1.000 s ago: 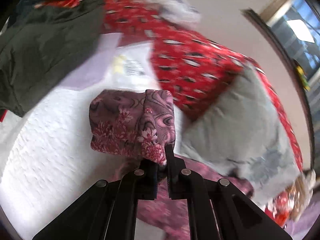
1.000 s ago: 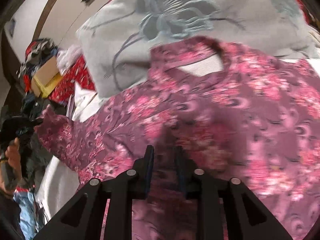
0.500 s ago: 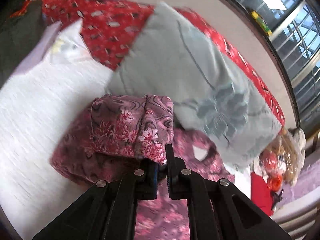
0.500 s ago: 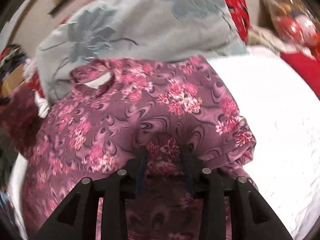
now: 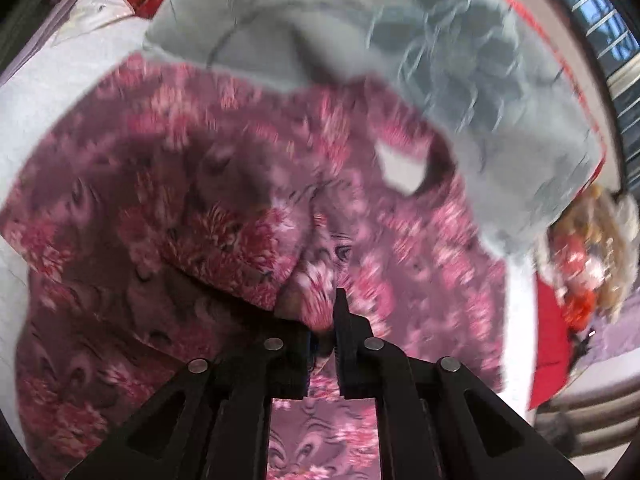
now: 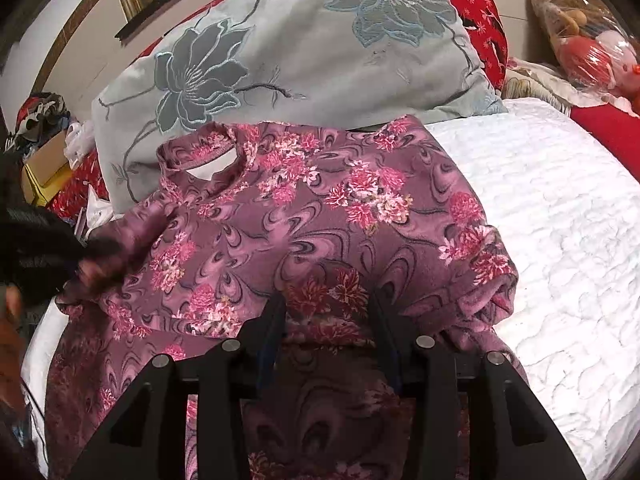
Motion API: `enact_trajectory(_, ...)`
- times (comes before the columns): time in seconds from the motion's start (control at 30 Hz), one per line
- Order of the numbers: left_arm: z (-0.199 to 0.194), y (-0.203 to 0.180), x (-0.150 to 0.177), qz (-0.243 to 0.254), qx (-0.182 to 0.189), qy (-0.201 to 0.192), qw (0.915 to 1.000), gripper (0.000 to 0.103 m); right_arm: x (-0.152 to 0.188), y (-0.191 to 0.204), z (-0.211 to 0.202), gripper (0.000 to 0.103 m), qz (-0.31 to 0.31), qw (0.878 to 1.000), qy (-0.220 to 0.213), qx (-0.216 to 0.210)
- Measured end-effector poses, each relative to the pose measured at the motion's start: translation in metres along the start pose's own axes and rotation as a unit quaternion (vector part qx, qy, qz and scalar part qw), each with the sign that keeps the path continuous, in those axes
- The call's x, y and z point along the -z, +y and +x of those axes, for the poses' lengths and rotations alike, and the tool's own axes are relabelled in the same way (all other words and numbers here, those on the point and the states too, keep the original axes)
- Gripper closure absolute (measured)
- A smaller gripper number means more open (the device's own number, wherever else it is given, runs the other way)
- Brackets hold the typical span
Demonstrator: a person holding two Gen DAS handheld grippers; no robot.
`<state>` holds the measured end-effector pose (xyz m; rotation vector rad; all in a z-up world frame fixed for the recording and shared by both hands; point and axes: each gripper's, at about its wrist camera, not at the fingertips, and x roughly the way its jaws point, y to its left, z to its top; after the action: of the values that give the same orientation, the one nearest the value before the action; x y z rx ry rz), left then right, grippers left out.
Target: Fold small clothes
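A purple top with pink flowers [image 6: 320, 216] lies spread on the white bedspread [image 6: 560, 220], its neck hole toward the pillow. Its right sleeve is folded in over the body. My right gripper [image 6: 328, 316] hovers at the lower middle of the top. Its jaws are opening, with a fold of cloth lying loose between the fingers. My left gripper [image 5: 322, 320] is shut on the left sleeve, a pinch of flowered cloth [image 5: 240, 248] bunched ahead of it over the top's body. In the right wrist view it shows as a dark blur [image 6: 86, 256] at the top's left edge.
A grey pillow with an embroidered flower [image 6: 300, 40] lies just beyond the neckline. Red patterned bedding [image 6: 476, 8] is behind it. A plastic bag of soft toys [image 6: 588, 40] sits far right. A cardboard box [image 6: 44, 160] and clothes stand far left. A hand [image 6: 8, 320] shows at the left edge.
My left gripper has carried the pinched sleeve from over the bare bedspread inward and down onto the top. The right gripper's jaws have spread apart and it has settled over the top's lower middle.
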<state>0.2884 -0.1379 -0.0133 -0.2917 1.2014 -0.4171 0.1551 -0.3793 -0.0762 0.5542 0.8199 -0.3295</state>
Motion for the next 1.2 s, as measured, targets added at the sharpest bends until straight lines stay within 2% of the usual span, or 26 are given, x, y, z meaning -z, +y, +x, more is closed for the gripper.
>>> enact_trajectory(0.03, 0.004, 0.003, 0.001, 0.0, 0.002, 0.002, 1.0, 0.091, 0.0, 0.0, 0.0, 0.058, 0.0, 1.0, 0.0, 0.0)
enact_trajectory(0.1, -0.003, 0.012, 0.004, -0.013, 0.038, -0.008, 0.9992, 0.088, 0.0, 0.0, 0.001, 0.057, 0.0, 1.0, 0.0, 0.0)
enact_trajectory(0.13, -0.01, 0.02, 0.007, -0.028, 0.062, -0.008, 0.9977, 0.082, 0.0, 0.0, 0.001, 0.057, -0.001, 1.0, -0.001, -0.001)
enact_trajectory(0.23, -0.035, 0.052, 0.02, -0.072, 0.113, -0.03, 0.9906, 0.074, 0.0, 0.0, 0.001, 0.054, -0.002, 1.0, -0.001, -0.003)
enact_trajectory(0.27, -0.04, 0.06, 0.023, -0.079, 0.115, -0.038, 0.9895, 0.068, 0.0, 0.001, 0.001, 0.053, -0.004, 1.0, 0.0, -0.003)
enact_trajectory(0.33, -0.05, 0.083, 0.024, -0.105, 0.103, -0.062, 0.9871, 0.064, 0.0, 0.005, 0.002, 0.053, -0.013, 1.0, 0.003, 0.008)
enact_trajectory(0.43, -0.05, 0.109, 0.017, -0.139, 0.097, -0.074, 0.9828, 0.063, -0.007, 0.026, 0.003, 0.051, -0.05, 0.997, 0.02, 0.052)
enact_trajectory(0.47, -0.05, 0.116, 0.013, -0.146, 0.095, -0.077, 0.9817, 0.063, -0.009, 0.033, 0.002, 0.051, -0.054, 0.997, 0.025, 0.045)
enact_trajectory(0.53, -0.046, 0.125, 0.006, -0.16, 0.082, -0.072, 0.9811, 0.063, -0.013, 0.05, -0.004, 0.052, -0.054, 0.998, 0.022, -0.005)
enact_trajectory(0.6, -0.04, 0.136, 0.0, -0.181, 0.088, -0.066, 0.9775, 0.064, -0.018, 0.077, -0.009, 0.051, -0.073, 0.997, 0.016, -0.035)
enact_trajectory(0.67, -0.039, 0.144, -0.007, -0.197, 0.107, -0.059, 0.9728, 0.065, -0.023, 0.103, -0.01, 0.045, -0.092, 0.994, 0.009, -0.064)
enact_trajectory(0.7, -0.038, 0.147, -0.009, -0.203, 0.114, -0.057, 0.971, 0.065, -0.025, 0.117, -0.01, 0.038, -0.104, 0.991, 0.006, -0.079)
enact_trajectory(0.73, -0.038, 0.15, -0.009, -0.206, 0.119, -0.057, 0.9696, 0.066, -0.027, 0.128, -0.009, 0.037, -0.114, 0.99, 0.003, -0.086)
enact_trajectory(0.97, -0.03, 0.16, -0.01, -0.218, 0.136, -0.051, 0.9651, 0.066, -0.024, 0.18, 0.021, 0.037, -0.171, 0.981, 0.025, -0.089)
enact_trajectory(1.07, -0.036, 0.168, -0.003, -0.224, 0.143, -0.049, 0.9627, 0.066, -0.017, 0.191, 0.033, 0.037, -0.194, 0.978, 0.034, -0.067)
enact_trajectory(1.1, -0.036, 0.168, -0.003, -0.225, 0.143, -0.049, 0.9624, 0.066, -0.015, 0.194, 0.038, 0.038, -0.201, 0.977, 0.036, -0.059)
enact_trajectory(1.17, -0.036, 0.167, -0.003, -0.223, 0.141, -0.05, 0.9632, 0.066, -0.013, 0.197, 0.043, 0.052, -0.214, 0.975, 0.031, -0.044)
enact_trajectory(1.2, -0.036, 0.166, -0.003, -0.22, 0.138, -0.051, 0.9643, 0.065, -0.013, 0.195, 0.043, 0.083, -0.215, 0.975, 0.028, -0.048)
